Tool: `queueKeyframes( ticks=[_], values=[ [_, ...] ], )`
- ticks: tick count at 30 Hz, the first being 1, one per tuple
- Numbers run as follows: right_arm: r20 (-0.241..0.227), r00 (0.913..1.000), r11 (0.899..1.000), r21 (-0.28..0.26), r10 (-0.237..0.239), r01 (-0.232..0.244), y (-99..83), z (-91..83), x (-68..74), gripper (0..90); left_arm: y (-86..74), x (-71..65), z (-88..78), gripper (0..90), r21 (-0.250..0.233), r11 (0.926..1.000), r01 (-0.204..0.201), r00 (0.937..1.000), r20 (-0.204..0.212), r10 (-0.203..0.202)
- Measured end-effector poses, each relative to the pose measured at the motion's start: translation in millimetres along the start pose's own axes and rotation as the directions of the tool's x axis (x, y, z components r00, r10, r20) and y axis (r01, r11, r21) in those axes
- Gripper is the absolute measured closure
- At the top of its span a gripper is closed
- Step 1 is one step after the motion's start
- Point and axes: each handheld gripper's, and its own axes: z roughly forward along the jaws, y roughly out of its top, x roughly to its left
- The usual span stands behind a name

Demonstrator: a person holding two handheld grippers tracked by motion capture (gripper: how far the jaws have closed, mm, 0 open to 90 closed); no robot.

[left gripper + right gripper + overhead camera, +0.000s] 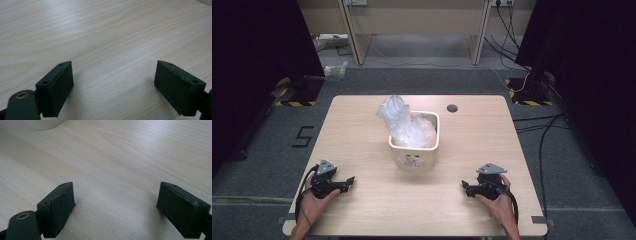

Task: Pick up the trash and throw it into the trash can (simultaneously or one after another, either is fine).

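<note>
A cream square bin [414, 151] stands at the middle of the wooden table [362, 120], with a clear crumpled plastic bag [404, 122] stuffed in it and rising above its rim. My left gripper [348, 182] rests low over the table at the front left, its jaws wide open over bare wood [113, 75]. At the front right my right gripper [466, 187] is also open, nothing between its jaws [116, 197]. Both point inward toward the bin. The bin's base edge [42, 123] shows at the top left of the right gripper view.
A round cable hole [452, 108] sits in the table's far right part. Beyond the table are grey carpet, a desk frame [417, 25], cables [512, 35] and a small plastic-wrapped item on the floor [335, 70]. Black curtains stand at both sides.
</note>
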Motion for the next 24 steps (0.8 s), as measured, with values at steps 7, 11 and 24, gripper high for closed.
queueKeyframes(
  ticks=[7, 11, 24],
  values=[
    [0.000, 1.0000, 1.000, 0.001, -0.004, 0.004, 0.2, 0.4, 0.1, 13.9, 0.1, 0.1, -0.1, 14.8, 0.002, 1.0000, -0.001, 1.0000, 0.000, 0.001],
    [0.000, 1.0000, 1.000, 0.002, -0.003, 0.003, 0.2, 0.4, 0.2, 13.8, 0.1, 0.1, -0.1, 14.7, 0.002, 1.0000, -0.001, 1.0000, 0.000, 0.001],
    [-0.001, 1.0000, 1.000, 0.002, -0.002, 0.002, 0.3, 0.5, 0.4, 13.4, 0.0, 0.1, -0.2, 14.8, 0.002, 1.0000, -0.001, 1.0000, 0.000, 0.001]
  ],
)
